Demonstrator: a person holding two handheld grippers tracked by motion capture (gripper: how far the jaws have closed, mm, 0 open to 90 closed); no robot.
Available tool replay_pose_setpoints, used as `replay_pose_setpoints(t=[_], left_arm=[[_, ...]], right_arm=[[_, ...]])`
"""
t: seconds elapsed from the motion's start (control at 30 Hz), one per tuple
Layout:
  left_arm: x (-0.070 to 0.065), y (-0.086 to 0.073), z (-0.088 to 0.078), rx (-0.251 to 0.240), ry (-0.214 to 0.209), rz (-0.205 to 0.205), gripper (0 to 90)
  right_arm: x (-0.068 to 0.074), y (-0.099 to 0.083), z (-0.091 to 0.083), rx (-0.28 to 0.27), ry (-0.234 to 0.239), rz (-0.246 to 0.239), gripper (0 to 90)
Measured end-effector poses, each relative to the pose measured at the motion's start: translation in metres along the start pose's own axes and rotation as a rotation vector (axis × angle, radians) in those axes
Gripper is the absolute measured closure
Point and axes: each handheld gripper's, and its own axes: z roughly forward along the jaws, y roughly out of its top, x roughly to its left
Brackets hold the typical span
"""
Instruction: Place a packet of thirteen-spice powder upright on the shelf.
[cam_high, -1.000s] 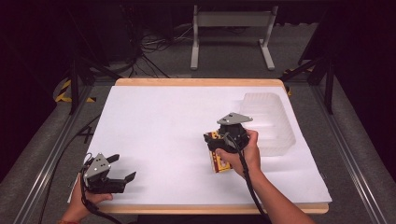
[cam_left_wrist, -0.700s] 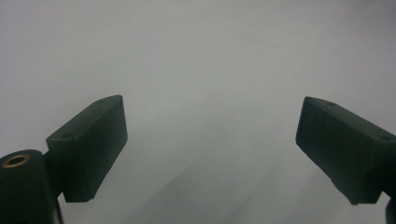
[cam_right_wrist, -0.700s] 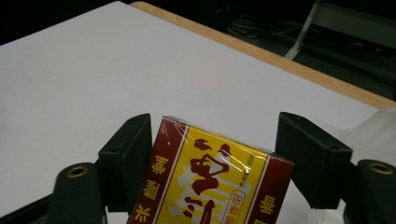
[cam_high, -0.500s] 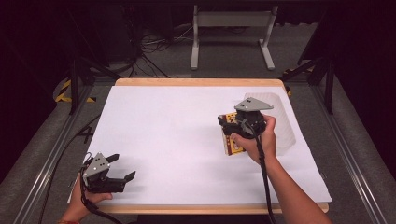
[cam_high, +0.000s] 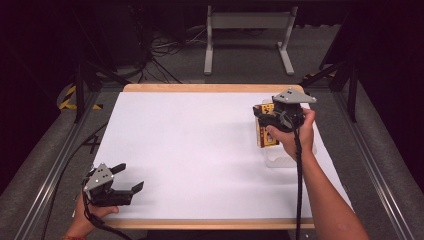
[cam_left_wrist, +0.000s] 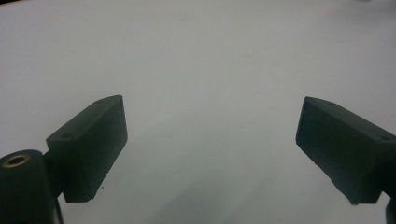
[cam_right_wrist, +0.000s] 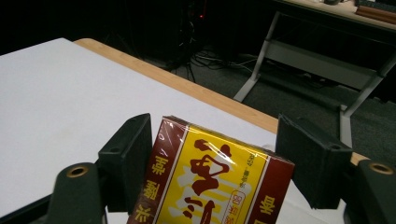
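A yellow and dark red box (cam_high: 265, 136) with printed characters hangs above the right side of the white table (cam_high: 200, 145). My right gripper (cam_high: 263, 116) is shut on it, and a hand holds the gripper from behind. In the right gripper view the box (cam_right_wrist: 210, 186) sits between the two black jaws of the right gripper (cam_right_wrist: 217, 140), its wrapped face turned up. My left gripper (cam_high: 131, 178) rests at the front left corner of the table, open. The left gripper (cam_left_wrist: 210, 149) has nothing but white table between its jaws.
A clear plastic tray (cam_high: 278, 159) lies on the table under the right hand and the box. The wooden far edge (cam_high: 200, 88) borders the table, with metal frame legs (cam_high: 247, 30) and cables on the dark floor beyond.
My right gripper has carried the box away from me and to the right, over the clear tray. The left gripper has stayed in place.
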Motion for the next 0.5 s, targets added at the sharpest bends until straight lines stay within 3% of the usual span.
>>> replay_pose_setpoints(t=[0.2,0.5], left_arm=[[0.0,0.001,-0.005,-0.036,0.011,-0.003,9.7],[-0.003,0.001,-0.004,-0.025,0.019,0.01,9.8]], right_arm=[[-0.019,-0.004,0.007,-0.011,-0.043,0.016,28.7],[-0.041,-0.014,0.023,0.009,-0.092,0.034,28.7]])
